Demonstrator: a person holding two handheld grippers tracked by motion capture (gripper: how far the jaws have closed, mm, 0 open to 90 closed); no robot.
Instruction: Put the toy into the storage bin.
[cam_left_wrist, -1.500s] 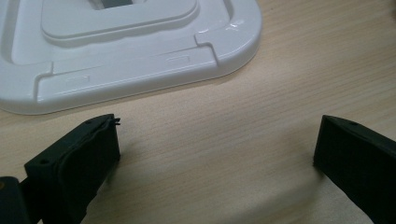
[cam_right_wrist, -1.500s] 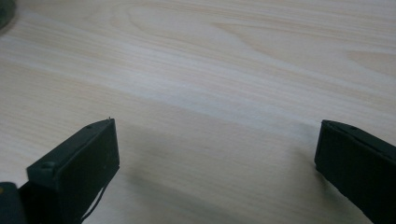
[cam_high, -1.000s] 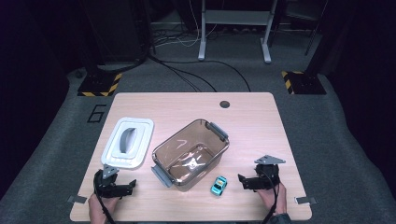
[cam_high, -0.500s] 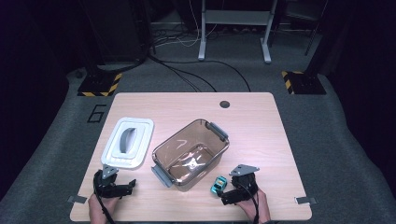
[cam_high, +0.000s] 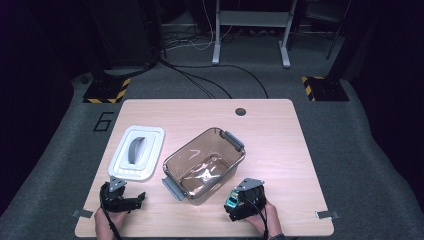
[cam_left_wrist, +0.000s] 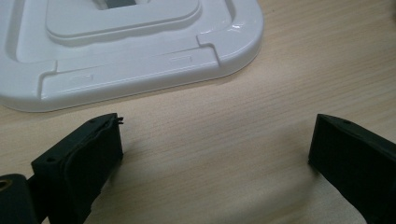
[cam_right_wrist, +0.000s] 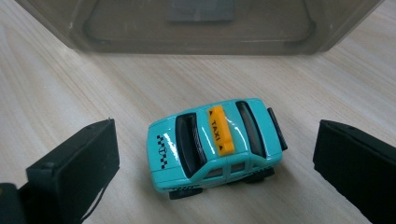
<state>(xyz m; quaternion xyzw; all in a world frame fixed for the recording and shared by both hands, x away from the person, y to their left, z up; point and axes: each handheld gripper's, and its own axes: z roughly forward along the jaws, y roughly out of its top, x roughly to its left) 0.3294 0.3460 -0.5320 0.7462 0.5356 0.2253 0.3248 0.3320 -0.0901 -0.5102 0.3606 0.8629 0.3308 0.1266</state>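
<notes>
Your right gripper (cam_right_wrist: 215, 163) has its jaws wide around the teal toy taxi (cam_right_wrist: 215, 144) at frame centre, below the clear container (cam_right_wrist: 201, 23), so closing off-centre could roll it away on its wheels.

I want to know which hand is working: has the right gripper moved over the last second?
Yes. The right gripper has slid left along the table's near edge, toward the clear container, and now straddles the toy taxi.
</notes>
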